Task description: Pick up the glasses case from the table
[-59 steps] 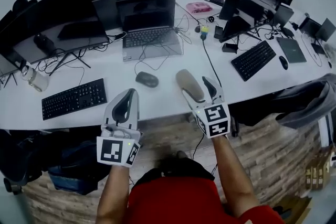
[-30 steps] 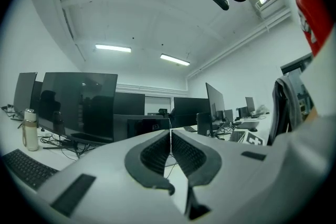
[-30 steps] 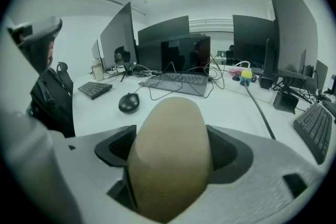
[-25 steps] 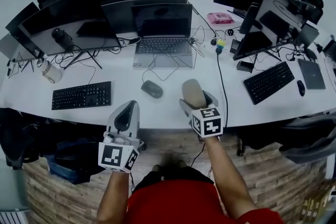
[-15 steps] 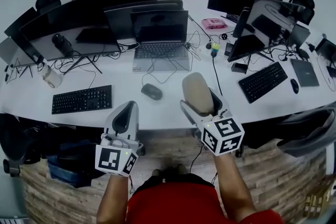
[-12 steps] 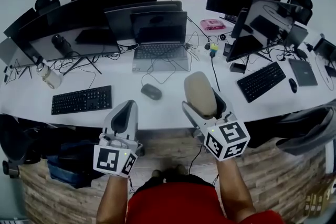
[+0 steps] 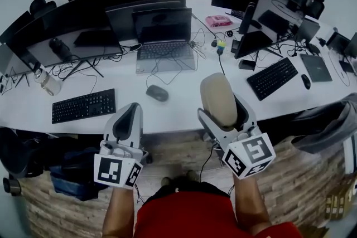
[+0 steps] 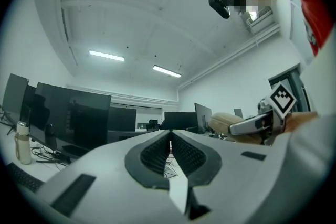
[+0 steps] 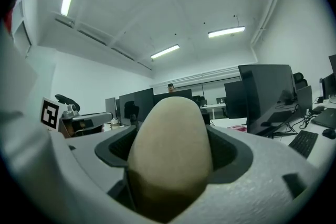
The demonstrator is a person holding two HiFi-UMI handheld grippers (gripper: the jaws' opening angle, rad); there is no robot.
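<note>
The beige oval glasses case [image 7: 218,100] [image 9: 170,149] is held up off the white table [image 7: 178,106], clamped between the jaws of my right gripper [image 7: 223,111] [image 9: 170,152], which points upward. The case's rounded end sticks out past the jaws. My left gripper [image 7: 126,121] [image 8: 169,150] is held near the table's front edge, to the left, with its jaws shut together on nothing. In the left gripper view the case [image 8: 227,122] and the right gripper show at the right.
On the table: a black mouse [image 7: 157,93], a black keyboard [image 7: 83,105], an open laptop [image 7: 164,39], several monitors [image 7: 83,19], a second keyboard [image 7: 273,78], a pink box [image 7: 218,21], a jar [image 7: 47,83] and loose cables. A grey garment [image 7: 329,120] hangs at the right.
My right gripper has lifted the glasses case higher and toward me, tilting upward. The left gripper has stayed about where it was.
</note>
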